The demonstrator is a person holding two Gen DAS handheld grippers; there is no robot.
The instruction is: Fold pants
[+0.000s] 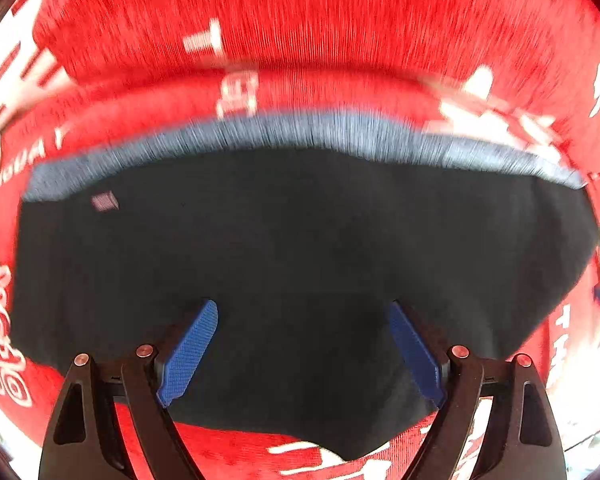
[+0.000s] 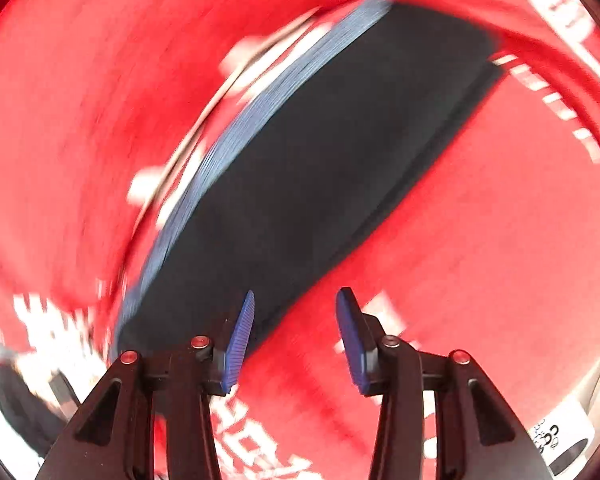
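Note:
The pants (image 1: 300,248) are a dark navy, flat, folded bundle with a lighter blue ribbed waistband (image 1: 308,132) along the far edge, lying on a red cloth. My left gripper (image 1: 303,312) hangs just above the bundle, jaws wide apart, blue pads empty. In the right wrist view the pants (image 2: 320,160) run as a dark slanted strip, the waistband (image 2: 236,140) along their left side. My right gripper (image 2: 296,300) is above the strip's near right edge, jaws partly apart, nothing between them. Both views are motion-blurred.
A red cloth with white printed lettering (image 1: 340,20) covers the surface all around the pants (image 2: 480,260). At the lower right of the right wrist view a pale edge with a white label (image 2: 556,436) shows. A dark object (image 2: 24,408) sits at the lower left.

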